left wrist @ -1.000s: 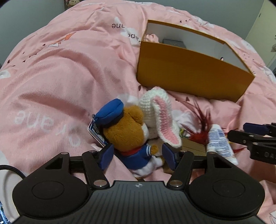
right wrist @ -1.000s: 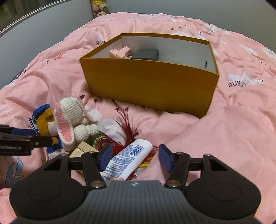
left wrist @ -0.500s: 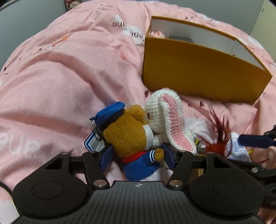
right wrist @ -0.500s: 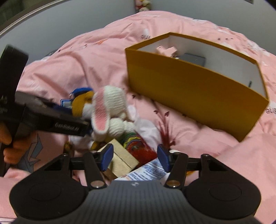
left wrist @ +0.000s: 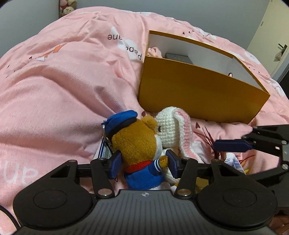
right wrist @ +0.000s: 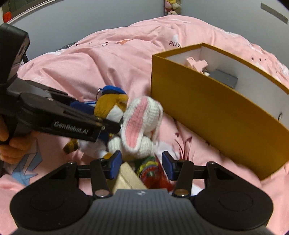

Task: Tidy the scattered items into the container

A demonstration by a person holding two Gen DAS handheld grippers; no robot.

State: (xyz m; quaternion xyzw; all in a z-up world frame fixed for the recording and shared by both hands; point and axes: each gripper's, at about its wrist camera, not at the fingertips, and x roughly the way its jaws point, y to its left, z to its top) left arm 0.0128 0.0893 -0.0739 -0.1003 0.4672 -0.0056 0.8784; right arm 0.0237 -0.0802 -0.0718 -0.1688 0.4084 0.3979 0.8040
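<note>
Pink duvet [left wrist: 59, 94] covers the whole work surface, rumpled into big folds, printed with white clouds, dark lettering and small dark marks. Grey wall [right wrist: 86, 23] behind the bed; small plush toys on a ledge [right wrist: 171, 6] at the wall. Pale door or cabinet edge [left wrist: 267, 36] at far right in the left wrist view.

Orange box [left wrist: 196, 90] with white inside sits open on the duvet, holding a pink item [right wrist: 196, 64] and a dark grey flat item [right wrist: 224, 78].

Scattered pile lies on the duvet just in front of the box: bear plush [left wrist: 139, 150] with blue cap and blue jacket, touching a white crochet bunny [left wrist: 171, 130] with pink ear. Beside them red feathers [left wrist: 207, 137], a white tube [left wrist: 233, 161], a wooden block [right wrist: 126, 179] and a multicoloured round item [right wrist: 150, 171].

Left gripper [left wrist: 144, 163]: jaws have just been closing, pads either side of the bear's body, at or nearly at the plush; firm contact not clear. A hand [right wrist: 12, 144] holds its handle.

Right gripper [right wrist: 140, 165]: jaws have just been closing, still apart, over the block and the multicoloured item, not pressing either.
</note>
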